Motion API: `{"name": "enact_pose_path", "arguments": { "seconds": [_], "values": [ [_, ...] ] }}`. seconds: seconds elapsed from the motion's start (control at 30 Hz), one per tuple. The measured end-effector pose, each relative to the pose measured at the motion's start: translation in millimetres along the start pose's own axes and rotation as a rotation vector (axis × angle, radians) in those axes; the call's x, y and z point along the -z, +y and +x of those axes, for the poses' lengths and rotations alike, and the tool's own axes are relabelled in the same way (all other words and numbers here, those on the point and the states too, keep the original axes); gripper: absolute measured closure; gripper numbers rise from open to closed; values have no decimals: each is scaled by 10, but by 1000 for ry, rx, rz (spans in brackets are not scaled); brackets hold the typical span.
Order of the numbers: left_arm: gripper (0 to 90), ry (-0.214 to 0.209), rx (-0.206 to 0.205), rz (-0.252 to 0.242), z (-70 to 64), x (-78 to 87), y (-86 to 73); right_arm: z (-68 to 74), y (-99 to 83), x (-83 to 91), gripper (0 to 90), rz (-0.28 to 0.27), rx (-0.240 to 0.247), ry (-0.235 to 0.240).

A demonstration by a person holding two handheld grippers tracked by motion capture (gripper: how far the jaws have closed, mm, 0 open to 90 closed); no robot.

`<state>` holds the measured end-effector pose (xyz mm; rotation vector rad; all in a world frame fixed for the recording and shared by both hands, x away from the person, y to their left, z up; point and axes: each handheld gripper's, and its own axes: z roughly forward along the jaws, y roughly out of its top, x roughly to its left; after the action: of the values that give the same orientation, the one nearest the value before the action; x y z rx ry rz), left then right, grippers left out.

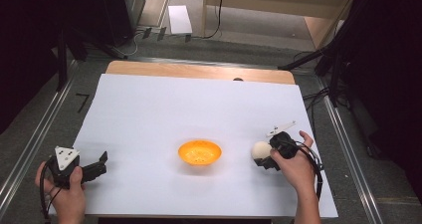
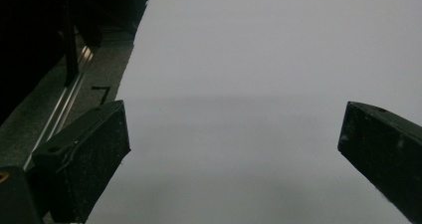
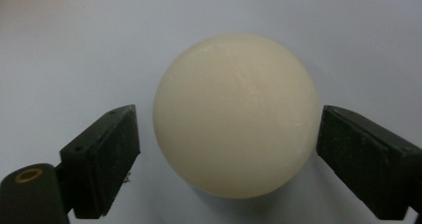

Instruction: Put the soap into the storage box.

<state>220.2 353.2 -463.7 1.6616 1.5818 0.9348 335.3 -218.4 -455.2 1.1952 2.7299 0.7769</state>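
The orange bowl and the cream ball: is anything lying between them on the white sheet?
Nothing: the high view shows bare white sheet between the orange bowl and cream ball.

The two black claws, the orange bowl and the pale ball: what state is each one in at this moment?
Left gripper: open, jaws wide apart over bare white table cover, holding nothing.
Right gripper: open around the ball, small gaps on both sides, not yet clamped.
Cream-coloured round ball: resting on the cover, between the right jaws.
Shallow orange plastic bowl: upright at the middle of the table, apparently empty, untouched.
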Motion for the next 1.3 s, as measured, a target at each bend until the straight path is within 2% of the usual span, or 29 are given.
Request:
{"name": "enact_pose_path", "arguments": {
  "seconds": [0.17, 0.33, 0.87, 1.3],
  "values": [
    [2, -1, 0, 1, 0, 0, 0, -17, -2, -30, 152, -2, -18, 2],
    [2, 0, -2, 1, -3, -2, 0, -28, -8, -46, 230, -1, -28, 6],
    [2, 3, -6, 4, -6, -1, 2, -13, 1, -36, 239, 13, -27, -9],
    [2, 3, -5, 5, -5, 0, 2, 19, 27, 85, 239, -21, -12, 9]
  ]
}}
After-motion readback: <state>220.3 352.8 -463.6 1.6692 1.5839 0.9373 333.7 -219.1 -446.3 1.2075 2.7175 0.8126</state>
